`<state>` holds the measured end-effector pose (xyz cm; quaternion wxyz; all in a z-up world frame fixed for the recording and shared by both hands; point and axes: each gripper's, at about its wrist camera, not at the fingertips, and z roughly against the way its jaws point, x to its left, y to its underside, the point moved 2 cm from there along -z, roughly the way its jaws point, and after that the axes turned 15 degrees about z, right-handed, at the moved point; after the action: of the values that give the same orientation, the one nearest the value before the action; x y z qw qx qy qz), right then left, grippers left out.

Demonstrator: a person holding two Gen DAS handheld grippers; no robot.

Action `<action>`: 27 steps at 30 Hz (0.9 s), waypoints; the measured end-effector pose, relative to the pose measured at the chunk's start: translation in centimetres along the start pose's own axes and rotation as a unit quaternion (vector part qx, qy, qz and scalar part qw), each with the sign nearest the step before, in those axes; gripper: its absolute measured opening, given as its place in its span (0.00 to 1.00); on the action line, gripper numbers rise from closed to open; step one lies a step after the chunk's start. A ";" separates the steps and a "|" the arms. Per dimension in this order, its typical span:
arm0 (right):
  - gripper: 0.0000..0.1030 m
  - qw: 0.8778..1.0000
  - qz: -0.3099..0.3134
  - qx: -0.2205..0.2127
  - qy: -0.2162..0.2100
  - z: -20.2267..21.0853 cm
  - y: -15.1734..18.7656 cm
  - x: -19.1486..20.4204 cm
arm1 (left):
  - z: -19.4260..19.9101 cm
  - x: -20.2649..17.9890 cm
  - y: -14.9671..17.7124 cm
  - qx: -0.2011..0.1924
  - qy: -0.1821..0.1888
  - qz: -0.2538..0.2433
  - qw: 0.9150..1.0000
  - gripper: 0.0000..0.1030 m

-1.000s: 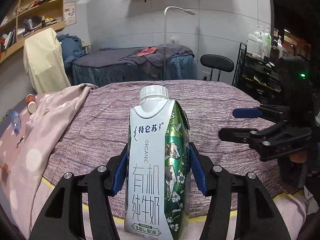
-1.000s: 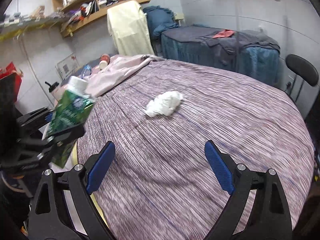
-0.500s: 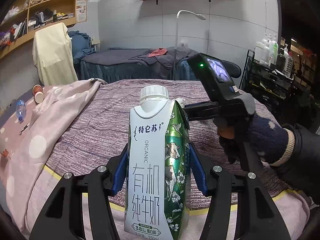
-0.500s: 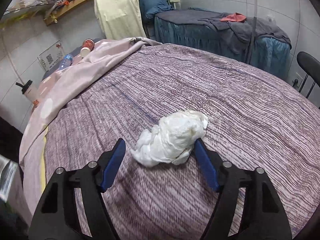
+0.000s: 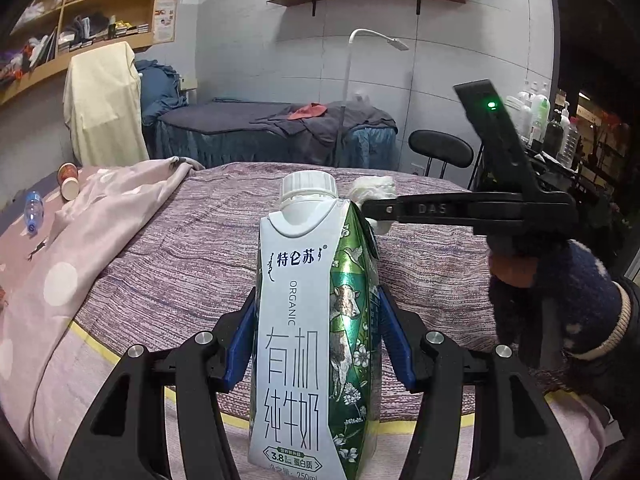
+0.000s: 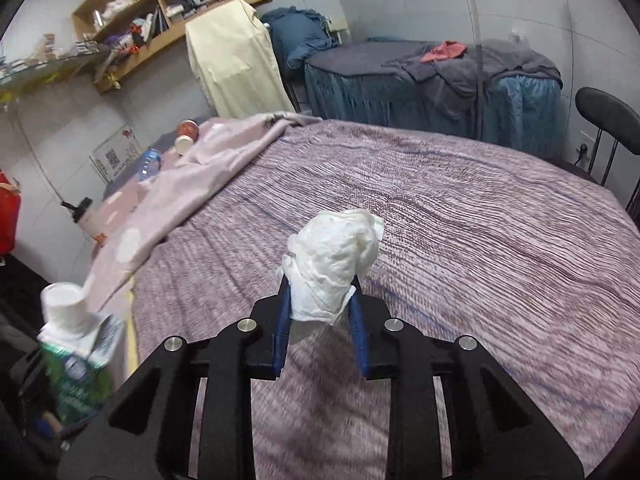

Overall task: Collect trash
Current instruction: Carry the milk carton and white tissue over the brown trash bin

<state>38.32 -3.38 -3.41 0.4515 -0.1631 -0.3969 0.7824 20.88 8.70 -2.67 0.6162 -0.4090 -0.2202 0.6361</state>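
Right gripper (image 6: 320,316) is closing on the crumpled tissue (image 6: 334,264) mid-bed (image 6: 500,240); soft wad may be slipping free. Left gripper (image 5: 314,344) is pinching the milk carton (image 5: 312,320).

A purple-striped bed (image 6: 460,216) carries a pink dotted blanket (image 6: 192,184) along its edge.

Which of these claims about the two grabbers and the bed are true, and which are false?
1. The left gripper holds a milk carton upright. True.
2. The carton's cap is missing. False: a white cap is on it.
3. The right gripper is closing on a crumpled white tissue. True.
4. A paper cup stands on the floor. False: it lies on the pink blanket.
5. The chair is red. False: it is black.
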 end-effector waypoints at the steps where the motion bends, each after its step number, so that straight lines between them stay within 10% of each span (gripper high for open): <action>1: 0.26 1.000 0.005 -0.007 -0.001 1.5 0.4 0.4 | 0.4 -0.3 0.2 -0.003 0.000 -0.001 1.000 0.54; 27: 0.26 0.989 -0.073 -0.077 0.105 25.4 17.8 -5.3 | 6.5 -10.2 5.8 0.000 0.066 0.011 0.998 0.54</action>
<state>15.37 -24.73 -1.58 0.5329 -0.2489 -0.4168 0.6931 11.24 -0.55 -1.00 0.6226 -0.4526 -0.1746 0.6140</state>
